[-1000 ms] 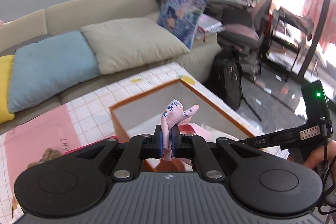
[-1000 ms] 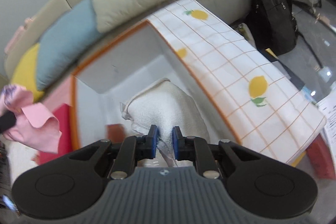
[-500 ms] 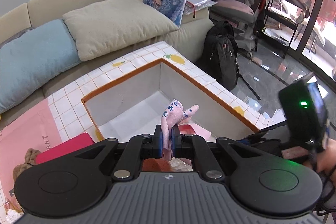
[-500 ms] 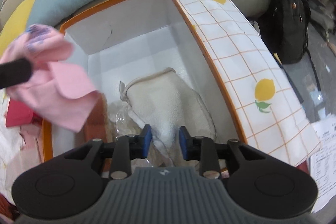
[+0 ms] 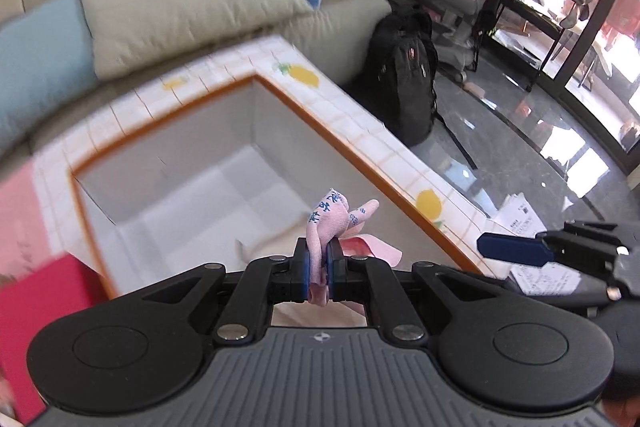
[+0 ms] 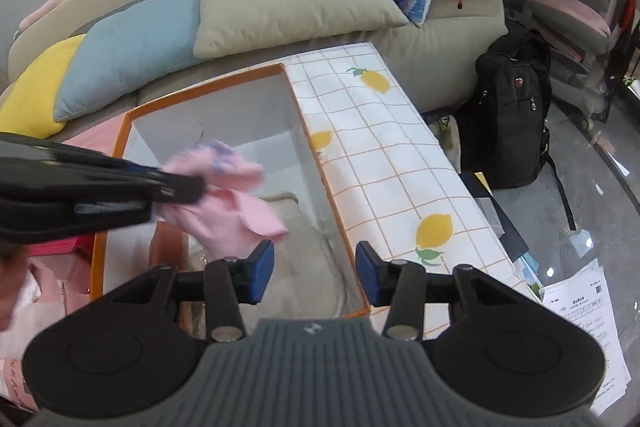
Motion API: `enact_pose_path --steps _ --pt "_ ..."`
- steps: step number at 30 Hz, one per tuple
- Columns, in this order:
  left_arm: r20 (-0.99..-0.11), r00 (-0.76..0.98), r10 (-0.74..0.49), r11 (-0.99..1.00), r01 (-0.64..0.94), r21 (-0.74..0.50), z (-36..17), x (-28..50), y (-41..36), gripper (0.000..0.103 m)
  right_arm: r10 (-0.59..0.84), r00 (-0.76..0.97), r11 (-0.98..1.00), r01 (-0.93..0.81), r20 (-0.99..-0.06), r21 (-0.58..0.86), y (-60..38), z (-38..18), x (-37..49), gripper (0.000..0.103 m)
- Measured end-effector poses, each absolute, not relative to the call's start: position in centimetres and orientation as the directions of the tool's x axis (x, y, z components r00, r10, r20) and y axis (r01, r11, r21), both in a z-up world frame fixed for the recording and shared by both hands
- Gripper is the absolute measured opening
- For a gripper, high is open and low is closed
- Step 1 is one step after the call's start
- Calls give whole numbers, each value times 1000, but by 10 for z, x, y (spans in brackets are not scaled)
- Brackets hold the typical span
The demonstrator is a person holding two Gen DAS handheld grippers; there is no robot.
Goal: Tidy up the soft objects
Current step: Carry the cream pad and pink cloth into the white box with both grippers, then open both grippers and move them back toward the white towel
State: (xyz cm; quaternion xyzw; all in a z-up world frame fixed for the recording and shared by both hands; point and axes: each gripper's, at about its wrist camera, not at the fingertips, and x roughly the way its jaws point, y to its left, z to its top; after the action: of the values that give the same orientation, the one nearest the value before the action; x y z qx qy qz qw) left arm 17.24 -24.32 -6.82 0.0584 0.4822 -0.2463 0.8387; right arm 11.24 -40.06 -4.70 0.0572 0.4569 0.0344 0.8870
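pink cloth (image 5: 328, 217): small, blue print on one end; pinched between the pads of the left gripper (image 5: 319, 267), loose tail drooping. From the right wrist view it hangs over the open storage box (image 6: 320, 163), above the middle of the cavity, touching nothing below.
cream towel (image 6: 304, 267): folded, lying on the box floor at the near end, under the right gripper's fingers.
left gripper: clamped tight on the pink cloth, angled steeply down toward the box interior.
right gripper (image 6: 315, 273): jaws have just been opening; they now stand apart with nothing between them, the cream towel free beneath.
storage box: white lining, orange rim, lemon-print flap folded out on the right; far half of the floor bare.
step in hand: judged as towel released, pink cloth on its way in.
next move calls for: lower the left gripper into the box, pick bare floor or the towel top, then part the pads; the right gripper should clear out first.
surroundings: sofa cushions (image 6: 280, 3) behind the box, black backpack (image 6: 508, 115) on the floor to the right.
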Motion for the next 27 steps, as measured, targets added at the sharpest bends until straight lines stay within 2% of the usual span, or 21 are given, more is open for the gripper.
enact_pose_path --steps 6,11,18,27 --pt "-875 325 -359 879 433 -200 -94 178 -253 9 113 576 992 -12 -810 129 -400 -56 107 45" --pt "-877 288 -384 873 423 -243 -99 175 -250 15 118 570 991 -19 -813 130 -400 -58 103 45" --pt "-854 290 -431 851 444 -278 -83 171 -241 43 114 565 992 -17 -817 126 -397 -56 103 46" --pt "-815 360 -454 827 510 -235 -44 149 -210 44 119 563 992 -33 -818 121 -384 -41 97 47"
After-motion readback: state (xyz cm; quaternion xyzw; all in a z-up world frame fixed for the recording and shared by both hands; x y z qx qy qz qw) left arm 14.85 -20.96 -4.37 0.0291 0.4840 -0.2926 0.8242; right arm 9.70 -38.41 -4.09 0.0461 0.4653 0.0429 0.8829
